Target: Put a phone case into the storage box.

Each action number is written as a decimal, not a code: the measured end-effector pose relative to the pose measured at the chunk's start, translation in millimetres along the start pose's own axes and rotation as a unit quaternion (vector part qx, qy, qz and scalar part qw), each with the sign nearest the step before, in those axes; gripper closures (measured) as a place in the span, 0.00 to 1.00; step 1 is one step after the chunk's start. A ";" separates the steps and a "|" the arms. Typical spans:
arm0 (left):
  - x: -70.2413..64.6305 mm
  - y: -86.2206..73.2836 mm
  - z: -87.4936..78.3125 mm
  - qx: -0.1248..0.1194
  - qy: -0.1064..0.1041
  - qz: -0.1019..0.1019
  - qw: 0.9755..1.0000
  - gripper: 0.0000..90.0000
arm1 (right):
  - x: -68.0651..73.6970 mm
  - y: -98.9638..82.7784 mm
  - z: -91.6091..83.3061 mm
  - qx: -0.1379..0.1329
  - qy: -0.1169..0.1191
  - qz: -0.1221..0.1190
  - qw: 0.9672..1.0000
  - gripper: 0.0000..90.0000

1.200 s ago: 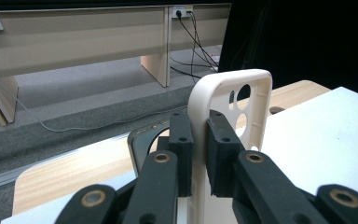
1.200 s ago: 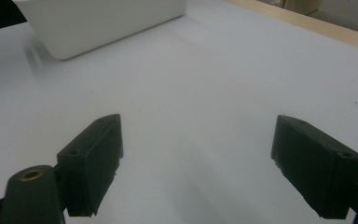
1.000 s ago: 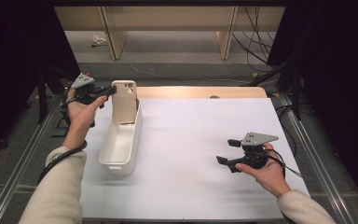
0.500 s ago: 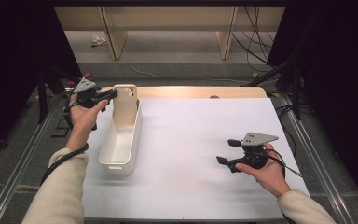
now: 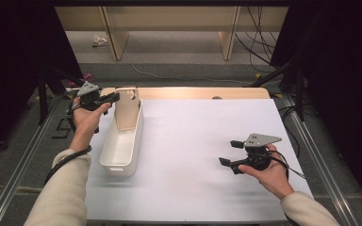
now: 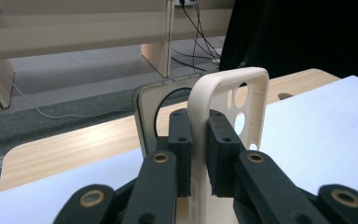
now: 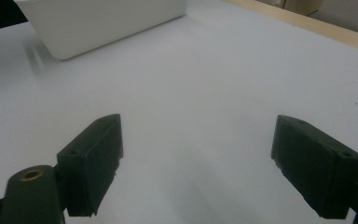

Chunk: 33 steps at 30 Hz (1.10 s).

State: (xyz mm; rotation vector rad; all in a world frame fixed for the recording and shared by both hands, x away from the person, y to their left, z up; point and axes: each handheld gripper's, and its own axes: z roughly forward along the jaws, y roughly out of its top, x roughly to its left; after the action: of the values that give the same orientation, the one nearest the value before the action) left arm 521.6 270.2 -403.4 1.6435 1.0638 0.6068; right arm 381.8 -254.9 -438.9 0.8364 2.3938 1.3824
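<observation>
A cream phone case point(image 5: 126, 109) stands upright in the far end of a long white bin point(image 5: 120, 153). My left gripper point(image 5: 115, 97) comes in from the left and is shut on the case's side edge. In the left gripper view the pads point(image 6: 181, 140) pinch the rim of the case point(image 6: 228, 88), whose camera holes face right. Just behind it stands a grey flat piece with a round ring point(image 6: 148, 109). My right gripper point(image 5: 229, 152) is held low over the white table at the right, open, with nothing between its jaws point(image 7: 198, 140).
A white sheet point(image 5: 193, 136) covers the table, with a wooden strip point(image 5: 193, 92) along the far edge. The bin point(image 7: 102, 23) lies far ahead of the right gripper. Metal rails point(image 5: 23, 160) run along both sides. Beyond the table are floor, cables and wooden shelf legs.
The left gripper and the case in it have sunk slightly towards the bin. The right hand has kept still.
</observation>
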 end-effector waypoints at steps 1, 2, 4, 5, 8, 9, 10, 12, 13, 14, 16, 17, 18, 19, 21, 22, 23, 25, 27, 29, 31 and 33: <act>0.0 -0.3 0.5 0.001 0.000 0.001 1.000 0.90 | 0.0 0.0 0.1 0.000 0.000 0.000 1.000 0.20; 0.2 -0.6 1.0 0.002 0.001 0.000 1.000 0.90 | 0.0 0.0 0.2 0.000 0.000 0.000 1.000 0.20; 0.4 -1.1 1.8 0.004 0.001 -0.001 1.000 0.90 | 0.0 0.0 0.1 0.000 0.000 0.000 1.000 0.20; 0.5 -1.4 2.2 0.005 0.002 -0.001 1.000 0.90 | 0.0 0.0 0.1 0.000 0.000 0.000 1.000 0.20; 1.4 -2.0 2.9 0.008 0.004 0.000 1.000 0.89 | 0.0 -0.2 0.3 0.000 0.000 0.000 1.000 0.20; 1.8 -2.2 3.1 0.009 0.005 0.000 1.000 0.89 | -0.1 -0.2 0.2 0.000 0.000 0.000 1.000 0.20; 2.1 -2.3 3.3 0.010 0.005 0.000 1.000 0.89 | -0.1 -0.1 0.1 0.000 0.000 0.000 1.000 0.20; 2.8 -2.3 3.6 0.011 0.008 -0.001 1.000 0.89 | -0.2 -0.2 0.3 -0.001 0.000 0.000 1.000 0.20; 3.0 -2.1 3.8 0.012 0.008 -0.001 1.000 0.88 | -0.2 -0.2 0.3 0.000 0.000 0.000 1.000 0.20; 3.2 -1.9 4.1 0.013 0.009 0.000 1.000 0.88 | -0.1 -0.2 0.4 0.000 0.000 0.000 1.000 0.20; 3.5 -1.1 4.3 0.017 0.010 0.004 1.000 0.88 | -0.1 -0.2 0.3 0.000 0.000 0.000 1.000 0.20; 3.6 -0.7 4.6 0.018 0.010 0.005 1.000 0.88 | -0.2 -0.2 0.3 0.000 0.000 0.000 1.000 0.20; 3.5 -0.3 4.8 0.019 0.011 0.006 1.000 0.88 | -0.2 -0.2 0.3 0.000 0.000 0.000 1.000 0.20; 3.4 -0.1 5.1 0.020 0.011 0.008 1.000 0.88 | -0.2 -0.2 0.3 0.000 0.000 0.000 1.000 0.20; 3.5 0.2 5.5 0.021 0.011 0.012 1.000 0.87 | 0.0 -0.2 0.4 0.000 0.000 0.000 1.000 0.20; 3.7 0.3 5.7 0.022 0.011 0.013 1.000 0.87 | 0.0 -0.2 0.3 0.000 0.000 0.000 1.000 0.20; 4.0 0.4 6.0 0.023 0.012 0.014 1.000 0.87 | 0.0 -0.2 0.3 0.000 0.001 0.000 1.000 0.20; 4.6 0.7 6.8 0.026 0.014 0.016 0.999 0.87 | -0.1 -0.4 0.5 0.001 0.001 0.000 1.000 0.20; 4.5 1.7 7.7 0.030 0.017 0.021 0.999 0.86 | -0.2 -0.5 0.6 0.001 0.000 0.000 1.000 0.20; 4.3 3.1 8.6 0.036 0.022 0.025 0.999 0.86 | -0.3 -0.5 0.7 0.002 0.001 0.000 1.000 0.20; 4.1 4.5 9.7 0.040 0.025 0.030 0.998 0.86 | -0.2 -0.7 1.0 0.002 0.001 0.001 1.000 0.20; 3.9 5.5 10.9 0.045 0.030 0.034 0.998 0.85 | -0.2 -0.8 1.2 0.003 0.001 0.000 1.000 0.20</act>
State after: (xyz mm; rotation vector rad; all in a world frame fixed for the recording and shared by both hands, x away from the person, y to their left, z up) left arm 534.1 268.0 -402.3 1.7556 1.0959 0.6634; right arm 382.2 -254.6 -440.2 0.8377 2.4000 1.3791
